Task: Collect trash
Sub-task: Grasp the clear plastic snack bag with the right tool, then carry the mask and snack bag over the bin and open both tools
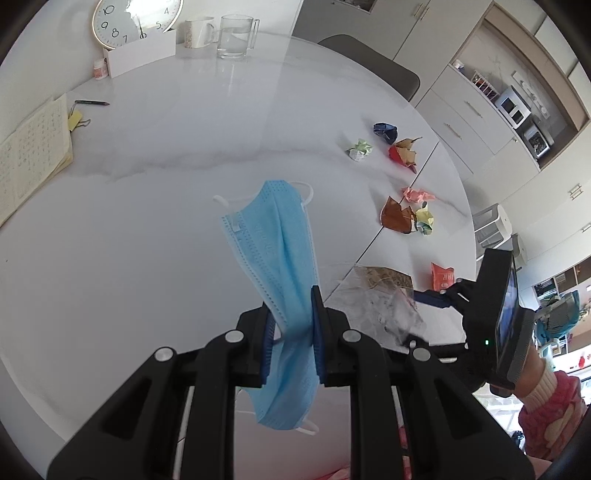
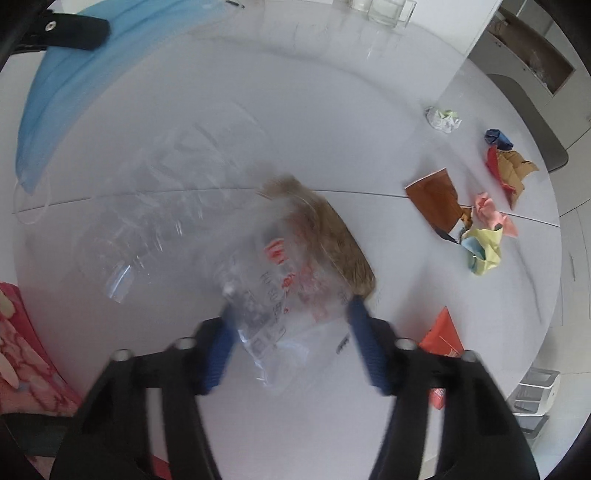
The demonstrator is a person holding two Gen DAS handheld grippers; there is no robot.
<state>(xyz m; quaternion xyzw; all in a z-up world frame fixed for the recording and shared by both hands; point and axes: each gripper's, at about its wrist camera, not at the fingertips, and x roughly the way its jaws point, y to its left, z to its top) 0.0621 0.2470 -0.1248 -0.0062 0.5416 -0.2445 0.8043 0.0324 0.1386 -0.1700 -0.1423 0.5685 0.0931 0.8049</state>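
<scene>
My left gripper [image 1: 291,304] is shut on a blue face mask [image 1: 273,236], which hangs crumpled between its pads above the white table [image 1: 147,221]. The mask [image 2: 66,74] also shows at the upper left of the right wrist view. My right gripper [image 2: 290,310] points down over a clear plastic bag [image 2: 288,266] with red print and brown contents. The picture is blurred, but both pads seem to touch the bag's sides. In the left wrist view the right gripper [image 1: 419,317] sits at the bag [image 1: 384,295] near the table's right edge.
Other trash lies on the right: an orange packet [image 1: 441,277], a brown wrapper [image 1: 397,218], pink, yellow, red, blue and green paper balls. A notebook [image 1: 33,155], clock [image 1: 136,18], mugs [image 1: 199,31], a chair [image 1: 369,62] and a white bin [image 1: 491,225] surround them.
</scene>
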